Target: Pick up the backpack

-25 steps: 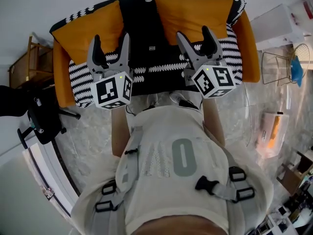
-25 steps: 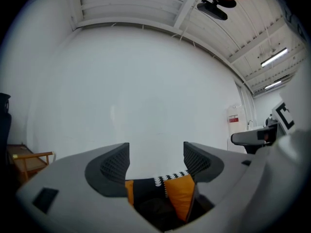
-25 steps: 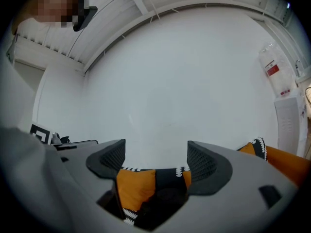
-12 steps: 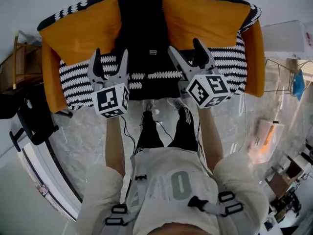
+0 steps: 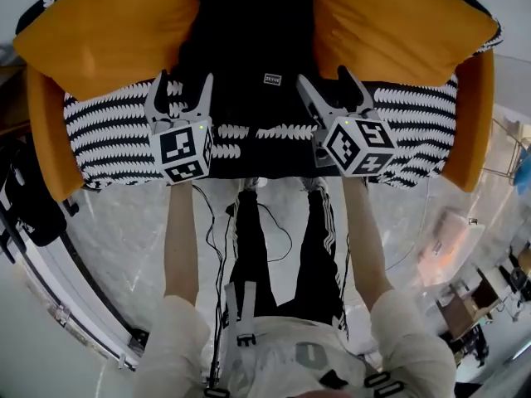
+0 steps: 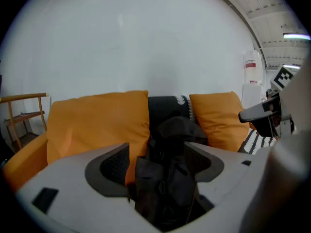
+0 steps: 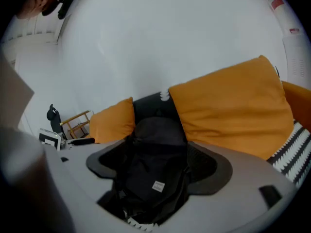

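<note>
Backpack (image 5: 249, 40) – black, with a small pale label on its front – stands upright on the sofa (image 5: 108, 123), leaning against the back rest. It sits between two orange cushions (image 5: 108, 31), one to each side. The bag is shut and its contents cannot be seen. The sofa seat carries a black-and-white patterned cover, with the bag's base on its middle strip.

Left gripper (image 5: 182, 85): jaws apart, nothing clamped. The backpack lies ahead of its tips and slightly to their right, not touched; in the left gripper view the bag fills the gap between the jaws.

Right gripper (image 5: 325, 85): jaws likewise spread, holding nothing. The backpack lies ahead and to the left of its tips – near, but apart. Both grippers hang over the front edge of the seat, side by side, angled downward toward the bag.
</note>
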Demonstrator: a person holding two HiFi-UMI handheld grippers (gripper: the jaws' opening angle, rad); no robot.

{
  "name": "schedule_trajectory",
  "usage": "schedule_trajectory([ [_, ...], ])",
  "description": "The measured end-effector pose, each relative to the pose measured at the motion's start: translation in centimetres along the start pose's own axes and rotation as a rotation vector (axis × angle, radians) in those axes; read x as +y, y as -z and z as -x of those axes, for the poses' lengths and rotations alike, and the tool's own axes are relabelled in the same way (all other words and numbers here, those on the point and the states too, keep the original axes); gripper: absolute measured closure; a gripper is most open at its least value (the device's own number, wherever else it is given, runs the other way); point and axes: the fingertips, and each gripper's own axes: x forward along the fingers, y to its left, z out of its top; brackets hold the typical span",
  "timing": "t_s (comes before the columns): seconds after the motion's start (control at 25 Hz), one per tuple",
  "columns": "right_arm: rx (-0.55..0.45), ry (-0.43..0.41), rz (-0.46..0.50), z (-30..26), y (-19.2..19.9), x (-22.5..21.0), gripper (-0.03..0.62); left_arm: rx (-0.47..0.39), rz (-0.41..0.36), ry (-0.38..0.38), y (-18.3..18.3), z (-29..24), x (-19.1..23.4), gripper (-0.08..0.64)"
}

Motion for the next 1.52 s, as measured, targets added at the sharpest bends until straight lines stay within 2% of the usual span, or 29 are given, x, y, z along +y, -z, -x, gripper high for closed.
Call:
schedule_trajectory([
  [0.28,0.134,0.043,-0.097,-5.5,9.1,-3.9,0.202,0.177,0.057,0.023,10.6,-5.2,0.6,0.222],
  [0.44,0.169,0.065,-0.192,-7.6,12.3,-5.3,0.204,0.219,0.094,0.021,13.5,-6.8,1.0,0.196],
  [0.64,0.222,0.078,-0.168,-9.2,15.0,-5.9,0.204,0.300,0.099,0.023,16.9,-8.1,0.8,0.155],
  [0.76,0.253,0.085,-0.150,-9.8,16.4,-6.3,0.209,0.323,0.056,0.027,18.1,-8.9,0.6,0.156],
  [1.08,0.263,0.098,-0.197,-10.5,18.3,-6.3,0.258,0.304,0.067,0.049,18.8,-9.5,1.0,0.161],
  [1.16,0.262,0.097,-0.207,-10.6,18.4,-6.2,0.288,0.307,0.070,0.049,18.8,-9.6,0.8,0.175],
  [1.24,0.264,0.088,-0.213,-10.7,18.2,-6.0,0.349,0.306,0.069,0.058,18.5,-9.7,0.5,0.193],
  [1.32,0.271,0.081,-0.181,-10.7,17.9,-5.5,0.401,0.304,0.061,0.068,18.3,-9.5,0.2,0.224],
  [1.52,0.300,0.062,-0.097,-10.9,17.9,-4.9,0.448,0.310,0.077,0.080,18.0,-9.0,0.0,0.305],
])
